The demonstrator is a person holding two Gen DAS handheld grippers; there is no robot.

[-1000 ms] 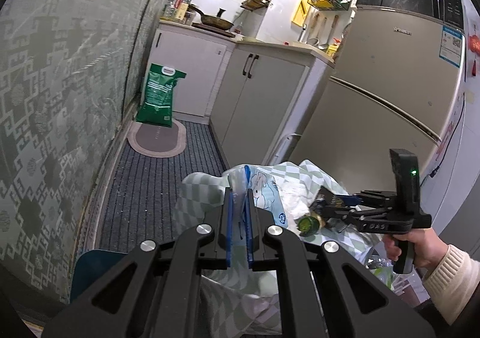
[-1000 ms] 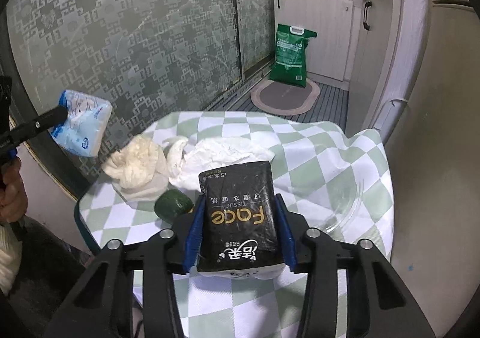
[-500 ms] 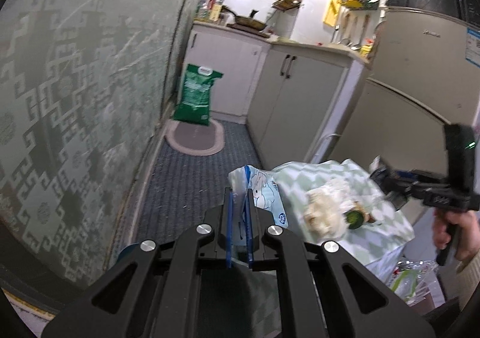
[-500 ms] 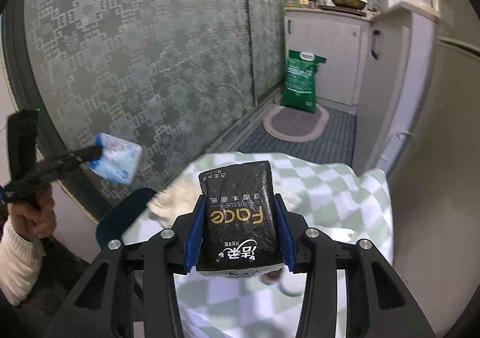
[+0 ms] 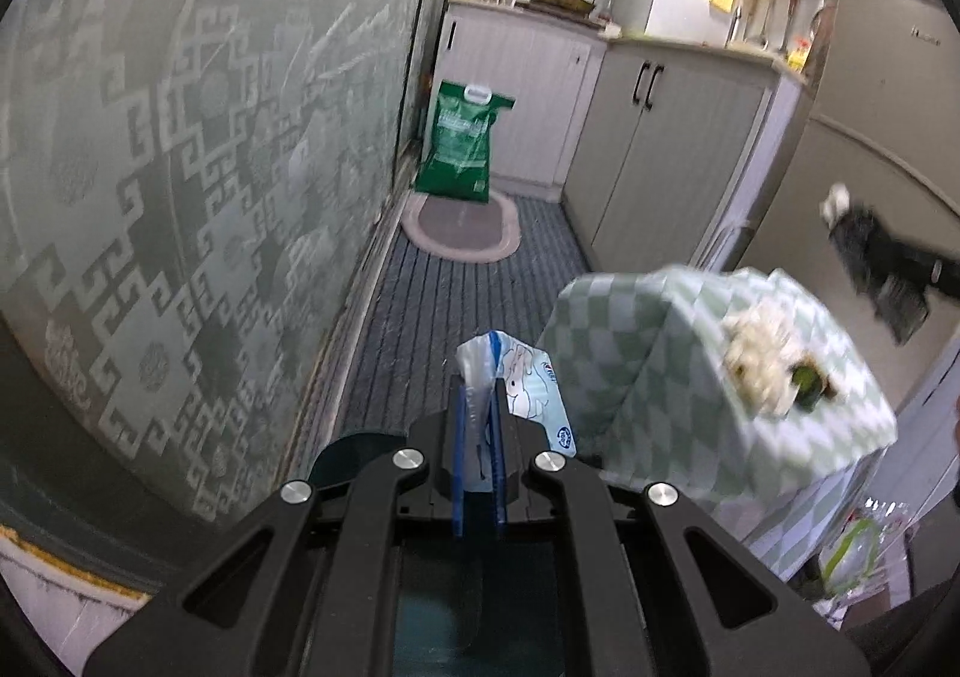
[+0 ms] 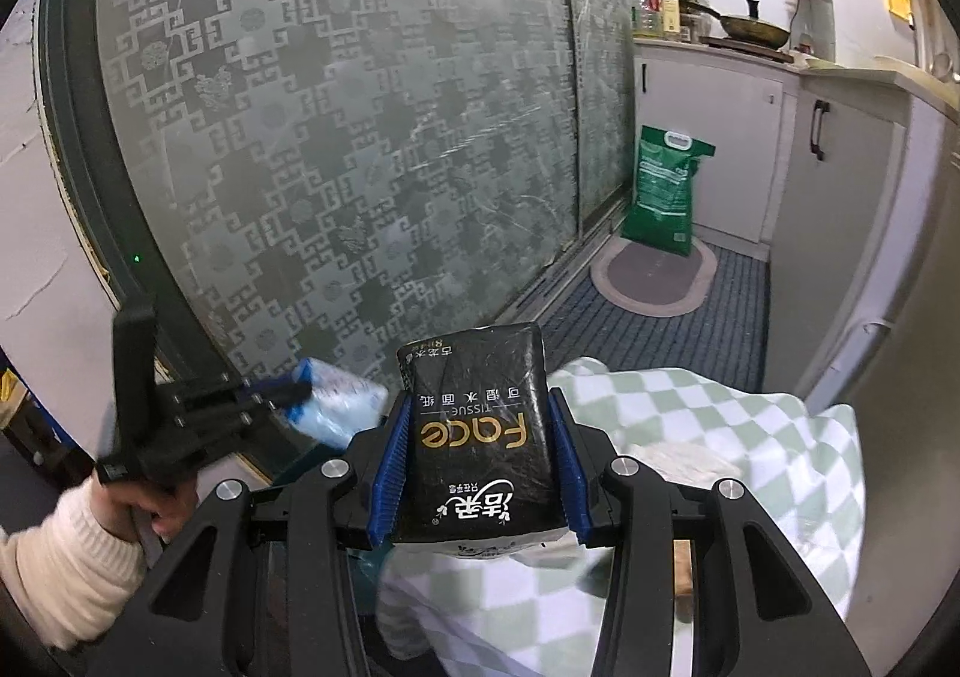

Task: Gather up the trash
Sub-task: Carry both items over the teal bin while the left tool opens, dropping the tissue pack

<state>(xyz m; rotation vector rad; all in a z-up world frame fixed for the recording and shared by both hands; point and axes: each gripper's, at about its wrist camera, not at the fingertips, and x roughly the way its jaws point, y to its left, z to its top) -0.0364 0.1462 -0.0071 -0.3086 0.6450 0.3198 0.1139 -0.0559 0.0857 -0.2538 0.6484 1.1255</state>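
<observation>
My left gripper (image 5: 477,395) is shut on a thin blue-and-white plastic wrapper (image 5: 528,383), held in the air left of the small table with the green checked cloth (image 5: 636,365). A dark bin (image 5: 348,455) shows just below it. My right gripper (image 6: 480,413) is shut on a black tissue pack (image 6: 480,425), lifted above the table (image 6: 750,425). In the right wrist view the left gripper (image 6: 288,395) with the wrapper (image 6: 336,407) hangs at lower left. Crumpled white tissues (image 5: 756,353) and a green scrap (image 5: 807,377) lie on the cloth.
A patterned glass sliding door (image 5: 180,167) runs along the left. A green sack (image 5: 462,143) and an oval mat (image 5: 462,227) sit on the striped floor by white cabinets (image 5: 660,149). A fridge (image 5: 870,125) stands at right. A plastic bag (image 5: 852,545) lies beside the table.
The left gripper has swung away from the table toward the door and dipped lower with the wrapper. The right gripper has lifted the tissue pack up off the table.
</observation>
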